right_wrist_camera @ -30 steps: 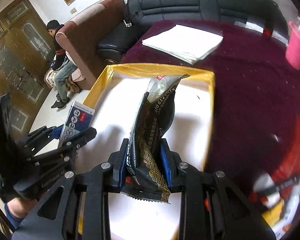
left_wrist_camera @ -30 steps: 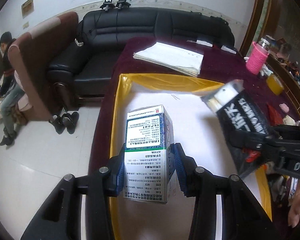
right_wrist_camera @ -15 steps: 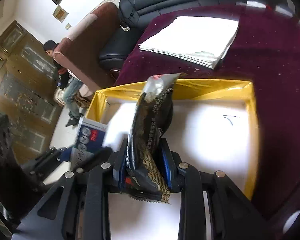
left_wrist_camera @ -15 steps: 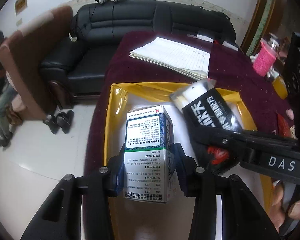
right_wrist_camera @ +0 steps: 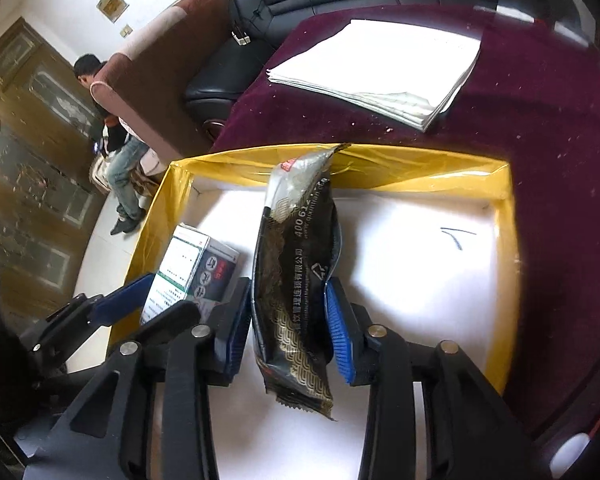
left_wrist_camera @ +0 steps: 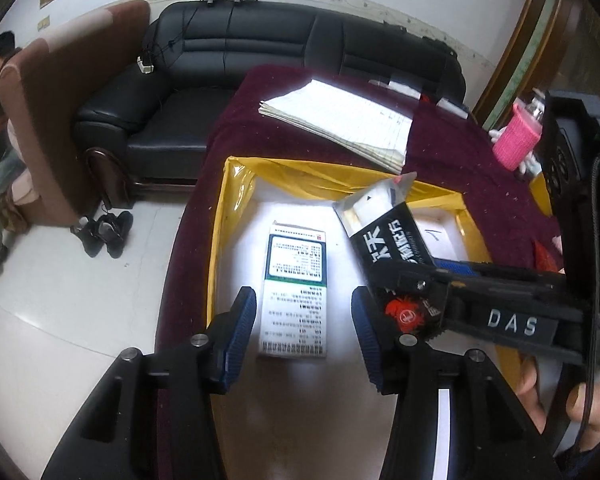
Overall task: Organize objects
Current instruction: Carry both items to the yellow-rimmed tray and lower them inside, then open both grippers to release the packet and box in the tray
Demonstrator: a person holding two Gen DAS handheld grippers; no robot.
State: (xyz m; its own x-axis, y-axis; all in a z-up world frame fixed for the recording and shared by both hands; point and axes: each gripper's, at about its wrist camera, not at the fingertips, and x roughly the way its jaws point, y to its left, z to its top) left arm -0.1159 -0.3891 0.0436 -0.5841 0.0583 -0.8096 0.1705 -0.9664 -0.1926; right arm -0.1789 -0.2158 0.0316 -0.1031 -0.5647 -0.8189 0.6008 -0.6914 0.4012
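Right wrist view: the soft, light black pouch (right_wrist_camera: 296,280) stands between the opening right gripper (right_wrist_camera: 290,322) pads, and the stiff medicine box (left_wrist_camera: 296,292) lies released near the tray (left_wrist_camera: 220,240) left wall, between the opening left gripper (left_wrist_camera: 302,334) pads.

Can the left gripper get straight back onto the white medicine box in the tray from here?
Probably yes: the medicine box lies between the left gripper's opening fingers, nothing over it; the black packet sits beside.

Both grippers point steeply down: left gripper (left_wrist_camera: 304,332) opening, fingers parted; right gripper (right_wrist_camera: 288,328) at its 3 o'clock, opening too.
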